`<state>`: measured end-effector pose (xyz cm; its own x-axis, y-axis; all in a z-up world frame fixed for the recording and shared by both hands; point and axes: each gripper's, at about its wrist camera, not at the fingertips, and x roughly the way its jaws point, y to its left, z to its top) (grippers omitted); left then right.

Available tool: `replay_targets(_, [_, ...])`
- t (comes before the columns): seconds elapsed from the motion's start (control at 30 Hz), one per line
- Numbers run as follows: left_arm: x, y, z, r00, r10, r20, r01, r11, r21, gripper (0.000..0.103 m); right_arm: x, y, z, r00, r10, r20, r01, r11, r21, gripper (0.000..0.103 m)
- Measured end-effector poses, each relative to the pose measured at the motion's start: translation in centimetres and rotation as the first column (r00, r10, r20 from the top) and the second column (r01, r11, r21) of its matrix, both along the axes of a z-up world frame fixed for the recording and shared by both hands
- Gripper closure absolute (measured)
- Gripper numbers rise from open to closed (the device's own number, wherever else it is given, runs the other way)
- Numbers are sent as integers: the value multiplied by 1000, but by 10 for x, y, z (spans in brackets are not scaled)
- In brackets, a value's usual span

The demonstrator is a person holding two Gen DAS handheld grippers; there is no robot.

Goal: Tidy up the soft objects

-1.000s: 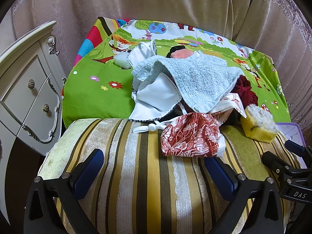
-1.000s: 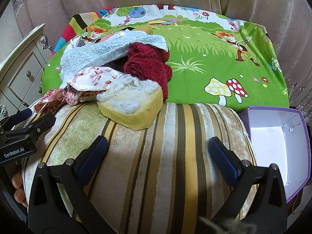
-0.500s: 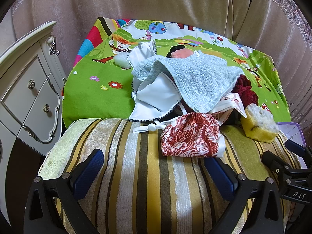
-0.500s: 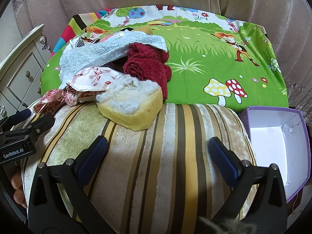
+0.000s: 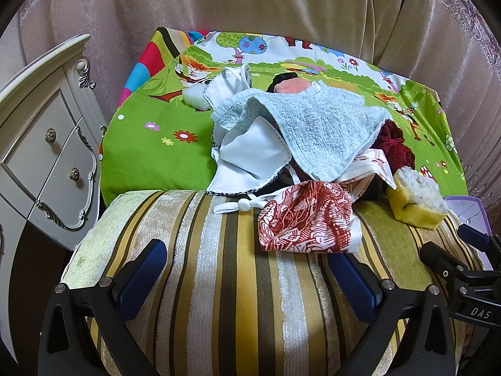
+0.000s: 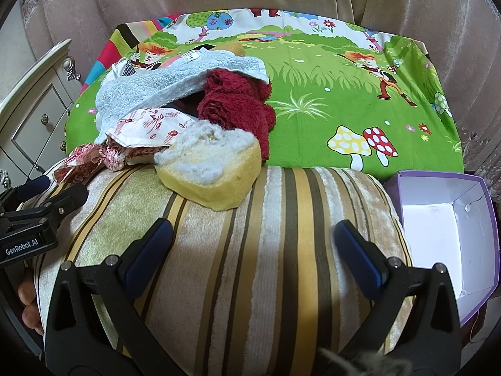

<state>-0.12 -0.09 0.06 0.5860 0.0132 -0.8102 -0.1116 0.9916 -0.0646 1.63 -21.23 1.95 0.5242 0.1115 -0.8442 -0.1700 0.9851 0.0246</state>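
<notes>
A heap of soft things lies on a cartoon-print cloth (image 5: 150, 156) (image 6: 328, 94). On top is a pale blue towel (image 5: 316, 128) (image 6: 150, 87) over white cloth (image 5: 247, 153), a dark red towel (image 6: 235, 103) (image 5: 396, 144) and a red-patterned pouch (image 5: 307, 216) (image 6: 84, 163). A yellow sponge (image 6: 209, 169) (image 5: 416, 197) rests on the striped cushion (image 5: 225, 282) (image 6: 275, 250). My left gripper (image 5: 250, 275) hovers open over the cushion, just short of the pouch. My right gripper (image 6: 253, 250) is open too, just short of the sponge.
An open purple box (image 6: 444, 228) with a white inside stands at the cushion's right. A white chest of drawers (image 5: 40, 150) is close on the left. A beige curtain (image 5: 266, 6) hangs behind. A small white block (image 5: 195, 98) lies at the heap's far left.
</notes>
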Motion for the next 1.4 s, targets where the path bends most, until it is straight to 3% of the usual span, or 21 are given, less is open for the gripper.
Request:
replay_targets(0.8, [-4,0,0,1000,4,11,-4,1000,-8,0,4,-1,-3,1000,0,-14,0,1000,16,0])
replay_targets(1.13, [-21,-2,19,992,12,125,-12,1000,-3,0,7,-7,-1,1000,17,-23,-16,999,46,0])
replay_targets(1.4, [-35,-14,53,956,-49,289,36,998,51,1,12,-15,13,1000,13,-1,-12,990,139,0])
